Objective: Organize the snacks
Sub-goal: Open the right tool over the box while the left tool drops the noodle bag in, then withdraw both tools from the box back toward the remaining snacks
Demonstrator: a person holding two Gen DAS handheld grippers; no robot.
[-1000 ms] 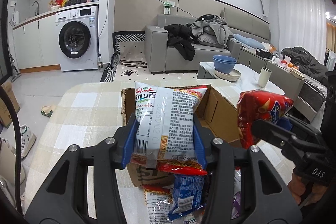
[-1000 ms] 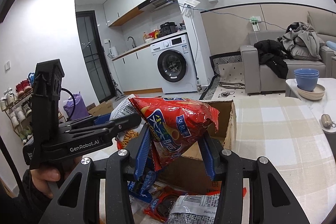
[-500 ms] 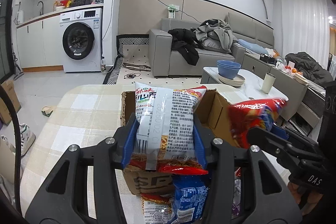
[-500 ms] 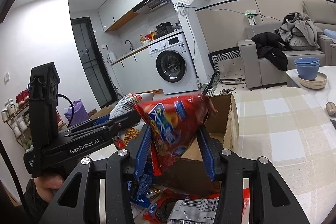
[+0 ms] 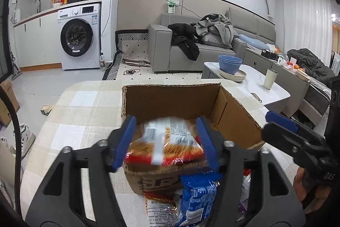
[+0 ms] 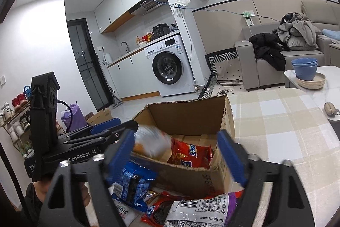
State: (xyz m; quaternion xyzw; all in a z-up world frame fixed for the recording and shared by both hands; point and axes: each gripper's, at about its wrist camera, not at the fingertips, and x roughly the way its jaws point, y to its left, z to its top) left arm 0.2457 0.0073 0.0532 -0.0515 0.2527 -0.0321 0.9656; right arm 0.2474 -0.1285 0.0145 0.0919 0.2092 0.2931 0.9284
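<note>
An open cardboard box [image 5: 233, 112] stands on the checked table; it also shows in the right wrist view [image 6: 187, 112]. My left gripper [image 5: 165, 139] is open, and a white and orange snack bag [image 5: 167, 142], blurred, lies between its fingers over the box's near edge. My right gripper [image 6: 176, 152] is open and empty above the box's front edge. A red snack bag [image 6: 191, 154] lies inside the box. Loose packets lie in front of the box: a blue one [image 6: 133, 184], a red one [image 6: 159, 210] and a purple and white one [image 6: 201, 214].
The checked tablecloth [image 5: 80, 112] spreads left of and behind the box. A low white table with blue bowls [image 5: 230, 63] and a cup [image 5: 270, 78] stands behind on the right. A grey sofa [image 5: 191, 52] and a washing machine [image 5: 79, 37] stand further back.
Both grippers have opened. The red bag has dropped from my right gripper into the box. The white and orange bag has tipped down from upright in my left gripper toward the box.
</note>
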